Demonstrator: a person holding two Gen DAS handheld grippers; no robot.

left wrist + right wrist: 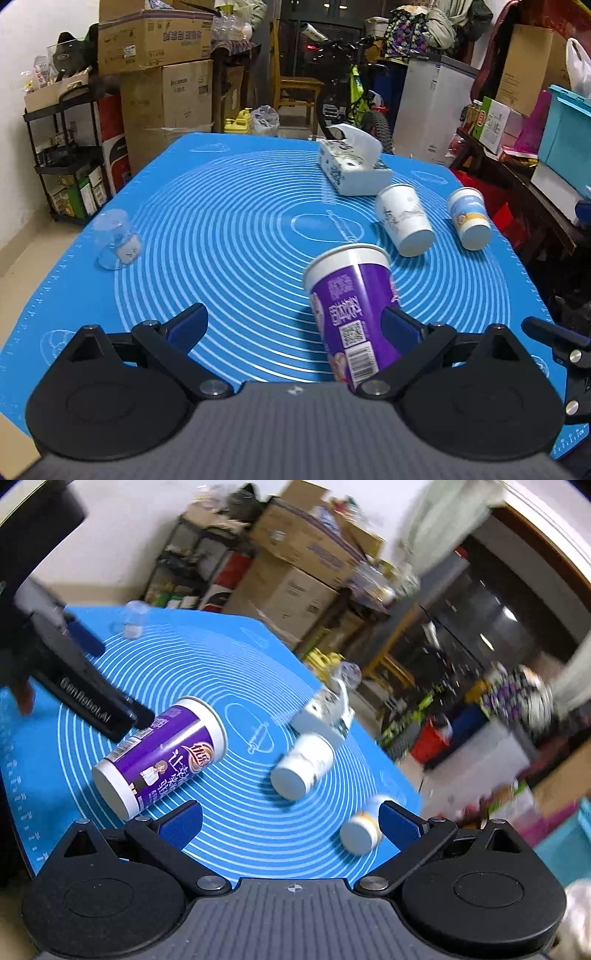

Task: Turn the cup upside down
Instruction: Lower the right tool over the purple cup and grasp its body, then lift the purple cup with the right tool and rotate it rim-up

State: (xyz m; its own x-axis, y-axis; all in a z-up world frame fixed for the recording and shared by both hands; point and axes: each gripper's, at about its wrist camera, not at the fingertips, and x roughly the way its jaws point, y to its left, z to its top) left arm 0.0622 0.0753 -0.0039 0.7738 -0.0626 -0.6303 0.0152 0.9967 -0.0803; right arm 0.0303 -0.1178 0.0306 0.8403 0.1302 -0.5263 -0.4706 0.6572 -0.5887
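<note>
Both tongs, left (295, 326) and right (290, 821), gape apart; purple cup (162, 758) lies toppled on the mat (229, 686)

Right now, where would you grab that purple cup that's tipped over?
Take the purple-and-white paper cup across its round middle, fingers on opposite sides. It lies tipped on the blue mat, rim away from the left tool, which already straddles it, open.

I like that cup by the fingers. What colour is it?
Purple cup with white rims, best in right wrist view.
</note>
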